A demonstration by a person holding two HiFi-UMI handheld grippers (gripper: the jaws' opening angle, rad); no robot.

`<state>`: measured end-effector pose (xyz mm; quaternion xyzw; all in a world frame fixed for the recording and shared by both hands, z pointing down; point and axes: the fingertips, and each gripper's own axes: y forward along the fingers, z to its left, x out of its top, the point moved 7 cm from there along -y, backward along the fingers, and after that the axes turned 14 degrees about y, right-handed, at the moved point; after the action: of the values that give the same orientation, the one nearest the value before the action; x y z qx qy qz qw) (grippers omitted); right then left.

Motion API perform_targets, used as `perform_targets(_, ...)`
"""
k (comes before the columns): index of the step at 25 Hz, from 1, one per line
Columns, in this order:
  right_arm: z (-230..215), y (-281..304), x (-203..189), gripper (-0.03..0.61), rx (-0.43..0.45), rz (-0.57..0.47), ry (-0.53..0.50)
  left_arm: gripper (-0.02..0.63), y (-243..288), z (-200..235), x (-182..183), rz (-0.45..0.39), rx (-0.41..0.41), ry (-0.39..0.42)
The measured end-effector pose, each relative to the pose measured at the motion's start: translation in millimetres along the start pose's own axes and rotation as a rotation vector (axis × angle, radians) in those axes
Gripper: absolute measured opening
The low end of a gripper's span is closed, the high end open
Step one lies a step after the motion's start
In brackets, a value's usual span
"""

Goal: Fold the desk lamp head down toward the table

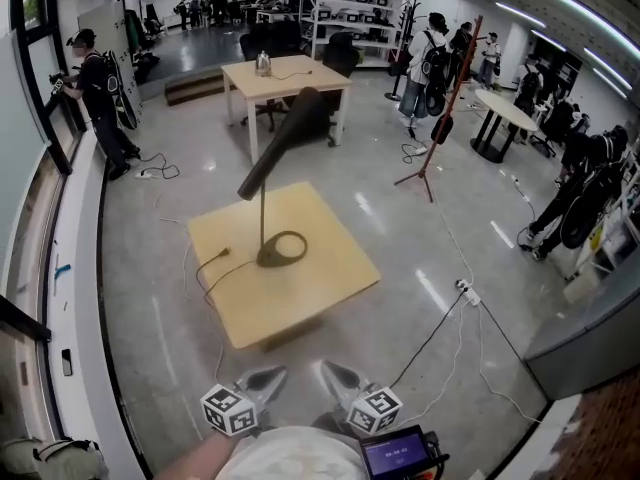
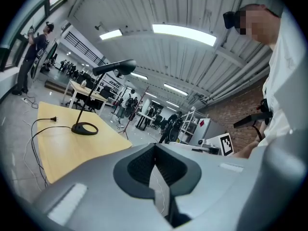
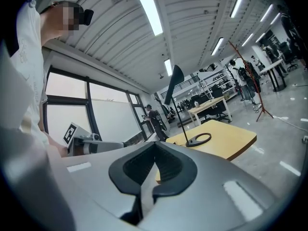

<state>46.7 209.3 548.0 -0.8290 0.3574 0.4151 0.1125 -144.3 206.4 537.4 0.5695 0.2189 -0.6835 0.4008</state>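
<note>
black ring-based desk lamp (image 1: 263, 213) stands near the square pale wooden table (image 1: 330, 268)'s centre, its long head (image 1: 283, 140) slanting up toward the far edge. off the near edge, left gripper (image 1: 272, 373) and right gripper (image 1: 332, 371) are closed and empty.

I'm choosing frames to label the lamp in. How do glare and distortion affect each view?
Head view: even light, streaky glare on the glossy floor, desk lamp sharp. Left gripper view: strong fisheye bending, dark corners, ceiling light blown out. Right gripper view: same bending; the lamp a dark silhouette against the ceiling.
</note>
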Motion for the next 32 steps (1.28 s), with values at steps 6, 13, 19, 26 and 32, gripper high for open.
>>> perform_targets(6,-24.5,8.1,33.0,0.012,0.041,0.009,-0.013,0.002,26.5,5.4,20.4,-0.015,0.064,0.017)
perform_targets(13,-52.9,12.8,64.6,0.013,0.091,0.017,-0.016,0.002,61.4,9.4,35.8,-0.009,0.129,0.017)
perform_targets(19,-79.6,5.1,94.1,0.013,0.103,0.011,-0.017,0.002,99.2,7.8,47.1,0.012,0.162,0.031)
perform_targets(26,-106.2,-3.6,113.8,0.013,0.126,0.016,-0.007,0.002,124.2,5.2,64.3,-0.001,0.220,0.055)
perform_targets(32,-116.0,1.5,118.0,0.014,0.148,0.047,0.004,0.002,124.9,1.6,62.5,0.005,0.265,0.029)
